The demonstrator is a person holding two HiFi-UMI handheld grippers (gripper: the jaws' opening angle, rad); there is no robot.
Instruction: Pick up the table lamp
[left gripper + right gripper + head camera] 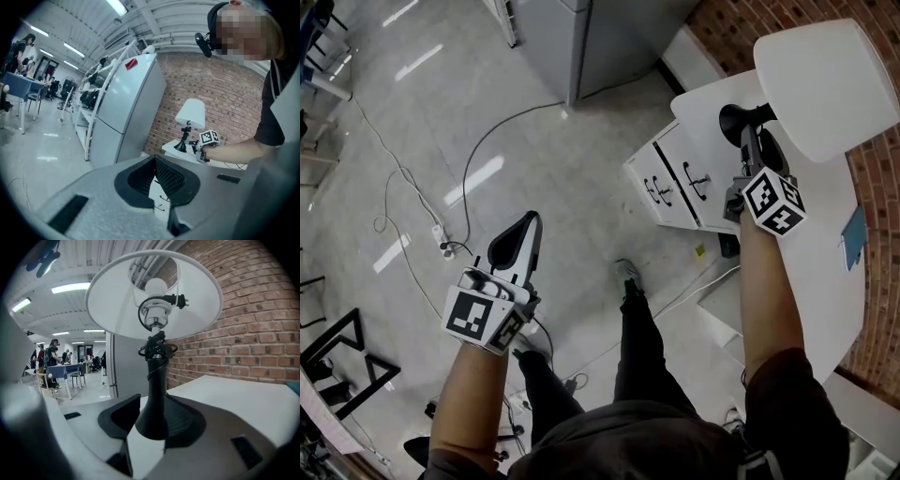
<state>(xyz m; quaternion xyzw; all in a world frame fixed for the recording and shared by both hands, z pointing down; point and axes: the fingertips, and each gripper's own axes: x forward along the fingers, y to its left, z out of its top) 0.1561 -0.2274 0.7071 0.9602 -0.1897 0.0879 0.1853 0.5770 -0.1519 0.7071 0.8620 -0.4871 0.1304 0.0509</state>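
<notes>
- A table lamp with a wide white shade and a glossy black flared stem stood upright on the white tabletop, near the red brick wall.
- The right gripper was open, its jaws either side of the stem's broad foot, the pads seemingly not yet pressing.
- The left gripper hung open and empty over the floor, well apart from the lamp.
- The lamp looked light but top-heavy, its shade thin and its bulb fragile.
- The rigid stem just above the flare seemed the best hold, though its smooth taper might slip.
</notes>
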